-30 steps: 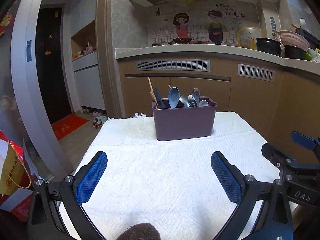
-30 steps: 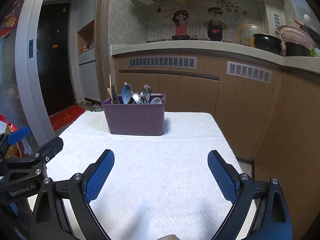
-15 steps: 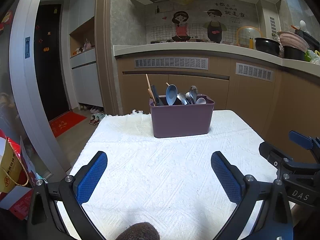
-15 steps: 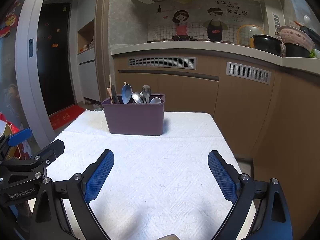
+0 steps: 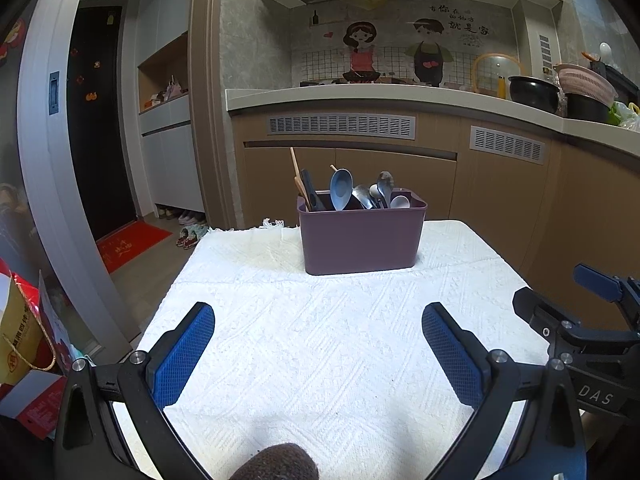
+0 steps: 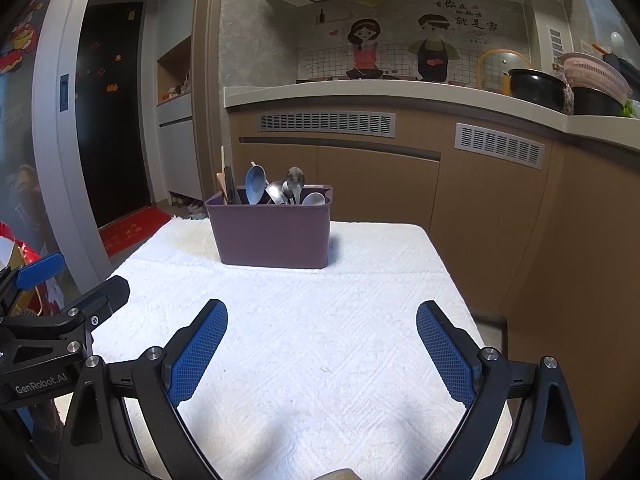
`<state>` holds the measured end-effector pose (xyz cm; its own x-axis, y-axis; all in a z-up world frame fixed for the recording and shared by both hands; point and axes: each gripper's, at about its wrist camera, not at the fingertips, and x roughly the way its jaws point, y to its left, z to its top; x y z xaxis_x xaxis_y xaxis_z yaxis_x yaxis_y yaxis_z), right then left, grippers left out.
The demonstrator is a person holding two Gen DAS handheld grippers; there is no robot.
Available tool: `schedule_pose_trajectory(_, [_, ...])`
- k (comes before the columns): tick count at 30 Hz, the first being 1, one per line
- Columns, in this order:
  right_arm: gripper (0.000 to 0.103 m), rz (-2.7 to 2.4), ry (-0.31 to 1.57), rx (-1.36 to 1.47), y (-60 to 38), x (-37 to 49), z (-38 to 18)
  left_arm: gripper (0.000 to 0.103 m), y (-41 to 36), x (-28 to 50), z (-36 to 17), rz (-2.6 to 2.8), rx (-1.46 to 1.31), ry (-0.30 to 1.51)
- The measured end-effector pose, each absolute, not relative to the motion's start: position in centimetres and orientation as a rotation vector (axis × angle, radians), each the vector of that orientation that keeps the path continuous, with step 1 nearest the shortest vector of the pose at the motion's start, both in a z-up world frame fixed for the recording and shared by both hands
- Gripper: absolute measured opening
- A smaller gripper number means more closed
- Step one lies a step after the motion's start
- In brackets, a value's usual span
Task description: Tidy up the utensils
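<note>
Both of my cameras have tipped a touch higher over the last second, so the purple bin (image 5: 361, 238) sits slightly lower in the left view than it did, while nothing on the table has shifted. My left gripper (image 5: 318, 354) hovers low over the white cloth (image 5: 320, 320) with its jaws spread wide and nothing between the blue pads (image 5: 182, 354). My right gripper (image 6: 322, 350) is the same: jaws spread wide, empty, above the cloth. Each tool shows at the edge of the other's view, the right one at the far right of the left camera, the left one at the far left of the right camera, so I have them side by side and apart.

That bin stands upright near the far edge of the cloth, well ahead of both grippers. From the left camera it is roughly centred; from the right camera it lies left of centre. Inside it stand the utensils: a blue spoon (image 5: 341, 189) bowl-up, several metal spoons (image 5: 382, 190) leaning together, and wooden chopsticks (image 5: 298, 176) with a dark handle at the left end. I cannot tell whether the bin has dividers. Behind it runs the kitchen counter (image 5: 400, 98) with pots at the right
</note>
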<state>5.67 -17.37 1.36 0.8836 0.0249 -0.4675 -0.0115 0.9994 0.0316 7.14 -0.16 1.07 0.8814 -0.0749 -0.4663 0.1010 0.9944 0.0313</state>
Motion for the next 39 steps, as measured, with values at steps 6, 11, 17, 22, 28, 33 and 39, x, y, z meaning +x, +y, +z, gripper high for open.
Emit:
schedule_pose_trajectory(6, [0.095, 0.02, 0.493, 0.035, -17.4, 5.68, 1.21, 0.103, -0.13, 7.15, 1.08, -0.093, 0.053, 0.486])
schedule_pose_trajectory(11, [0.095, 0.021, 0.491, 0.033, -17.45, 5.75, 1.22, 0.103, -0.08, 7.12, 1.07, -0.094, 0.053, 0.486])
schedule_pose_trajectory(17, [0.095, 0.023, 0.49, 0.03, -17.41, 5.7, 1.27, 0.103, -0.04, 6.96, 1.0, -0.093, 0.05, 0.488])
schedule_pose_trajectory(22, [0.095, 0.022, 0.49, 0.028, -17.46, 5.71, 1.34, 0.103, -0.12, 6.86, 0.97, -0.094, 0.043, 0.495])
schedule_pose_trajectory(28, [0.096, 0.022, 0.483, 0.027, -17.46, 5.66, 1.44, 0.103, -0.34, 6.75, 0.96, -0.086, 0.048, 0.493])
schedule_pose_trajectory(33, [0.096, 0.022, 0.482, 0.027, -17.58, 5.65, 1.42, 0.103, -0.27, 6.92, 0.82, -0.076, 0.048, 0.504])
schedule_pose_trajectory(39, [0.096, 0.023, 0.482, 0.027, -17.63, 5.68, 1.49, 0.103, -0.22, 7.11, 0.7, -0.065, 0.045, 0.514])
